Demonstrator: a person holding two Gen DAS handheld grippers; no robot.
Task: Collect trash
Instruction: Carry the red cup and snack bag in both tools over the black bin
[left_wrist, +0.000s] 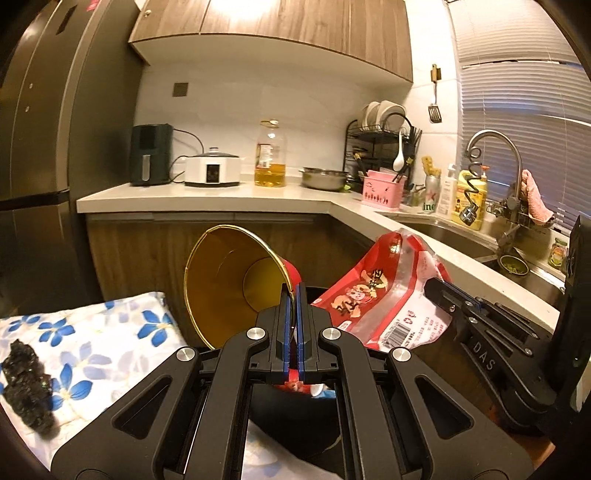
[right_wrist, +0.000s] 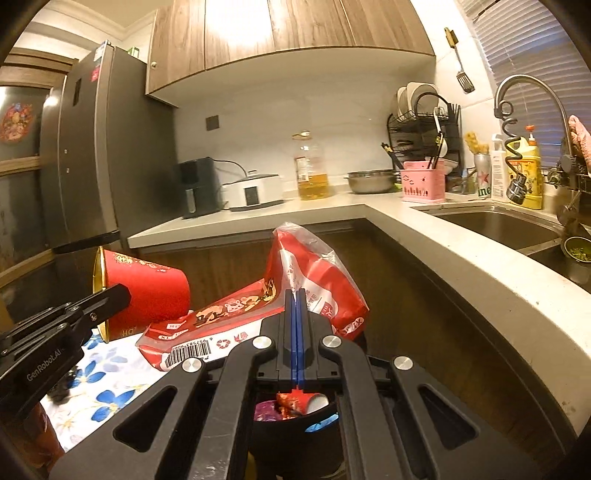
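The left gripper (left_wrist: 294, 295) pinches the stiff, light red bucket (left_wrist: 236, 280) by its rim. The right gripper (right_wrist: 296, 299), fingers closed, grips the limp, slippery red bag (right_wrist: 236, 314), seemingly above a dark bin (right_wrist: 295, 424) at 6 o'clock.

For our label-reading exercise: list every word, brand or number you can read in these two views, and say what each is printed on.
"DAS" – on the right gripper body, left wrist view.
"GenRobot.AI" – on the left gripper body, right wrist view.
"XL" – on the red plastic bag.
"ine" – partial, on the green-and-silver can.
Barcode digits on the bag, bottle labels and the red bucket print: too small or blurred.
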